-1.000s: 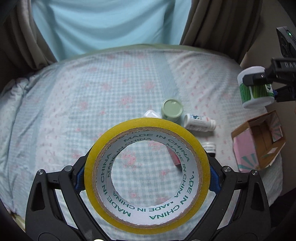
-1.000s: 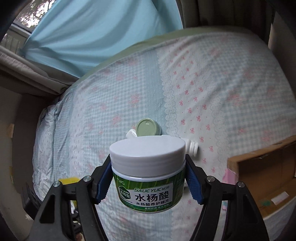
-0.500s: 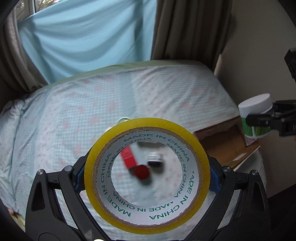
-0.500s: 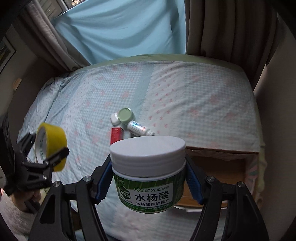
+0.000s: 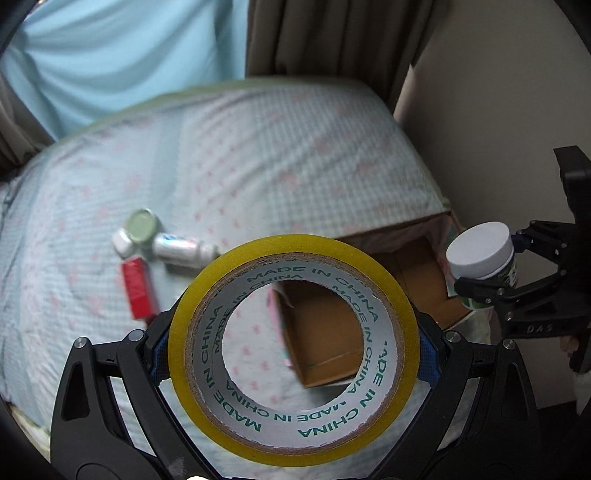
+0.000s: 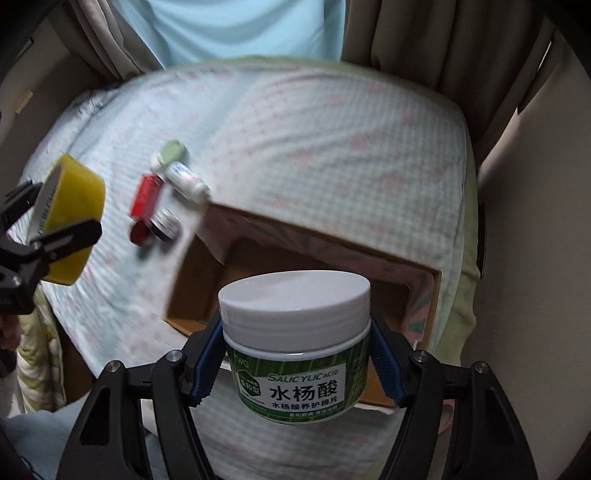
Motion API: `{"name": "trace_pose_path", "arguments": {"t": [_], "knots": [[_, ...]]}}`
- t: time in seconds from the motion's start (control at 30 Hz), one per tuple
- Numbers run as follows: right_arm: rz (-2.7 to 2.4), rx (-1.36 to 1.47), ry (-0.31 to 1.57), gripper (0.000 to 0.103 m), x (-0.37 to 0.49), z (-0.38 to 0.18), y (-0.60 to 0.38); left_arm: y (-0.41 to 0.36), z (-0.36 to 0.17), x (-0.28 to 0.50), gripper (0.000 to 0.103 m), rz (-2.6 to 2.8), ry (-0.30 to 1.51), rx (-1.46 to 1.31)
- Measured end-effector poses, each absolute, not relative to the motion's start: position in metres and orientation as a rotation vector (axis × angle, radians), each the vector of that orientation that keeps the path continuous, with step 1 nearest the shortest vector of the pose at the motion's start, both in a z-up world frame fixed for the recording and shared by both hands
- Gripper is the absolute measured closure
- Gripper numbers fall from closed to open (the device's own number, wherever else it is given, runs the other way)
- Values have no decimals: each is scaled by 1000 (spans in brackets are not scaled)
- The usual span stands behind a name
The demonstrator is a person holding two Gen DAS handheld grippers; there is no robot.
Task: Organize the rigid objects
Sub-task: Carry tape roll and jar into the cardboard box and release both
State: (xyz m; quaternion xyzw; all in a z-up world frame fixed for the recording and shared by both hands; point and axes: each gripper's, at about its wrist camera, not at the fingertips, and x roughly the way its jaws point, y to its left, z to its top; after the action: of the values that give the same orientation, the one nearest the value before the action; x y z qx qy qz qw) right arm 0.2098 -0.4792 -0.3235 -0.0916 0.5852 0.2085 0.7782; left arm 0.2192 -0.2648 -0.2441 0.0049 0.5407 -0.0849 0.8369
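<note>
Left wrist: fingers (image 5: pixel 428 354) pinch tape roll (image 5: pixel 293 349) | right fingers (image 6: pixel 384 363) pinch jar (image 6: pixel 295 343)

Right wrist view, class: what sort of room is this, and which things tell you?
Most likely a bedroom: a bed under a checked floral sheet, brown curtains with a pale blue drape behind it, and toiletries beside an open cardboard box.

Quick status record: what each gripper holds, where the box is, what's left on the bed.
left gripper: shut on yellow tape roll
right gripper: shut on white-lidded jar
cardboard box: open, at bed edge, below both loads
left on bed: green-lidded jar, white bottle, red item, small dark-lidded jar
</note>
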Motion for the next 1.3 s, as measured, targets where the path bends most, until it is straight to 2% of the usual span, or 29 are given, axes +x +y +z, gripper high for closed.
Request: {"name": "trace_pose_path", "arguments": {"t": [0.33,0.5,0.67,0.9,0.97,1.0,1.3], "knots": [[453,-303,1383,36,228,-416,-499,-327,-355,273,7,-199,1350,84],[478,-372,1375,36,221,-448,-499,-352,-414,284,7,-202,1457,110],[494,-320,1354,36,217,-460,-505,-360,-443,284,7,-196,1514,98],[488,-331,1368,35,222,-463,-507,-366,-445,290,7,-205,1502,120],[493,-334,1356,14,222,-459,-506,-367,-442,291,3,-186,1494,136],[498,-343,1348,0,221,-456,-506,-367,-438,290,0,-181,1477,139],[481,-391,1315,0,196,-444,-512,-367,-416,272,0,-193,1429,127]]}}
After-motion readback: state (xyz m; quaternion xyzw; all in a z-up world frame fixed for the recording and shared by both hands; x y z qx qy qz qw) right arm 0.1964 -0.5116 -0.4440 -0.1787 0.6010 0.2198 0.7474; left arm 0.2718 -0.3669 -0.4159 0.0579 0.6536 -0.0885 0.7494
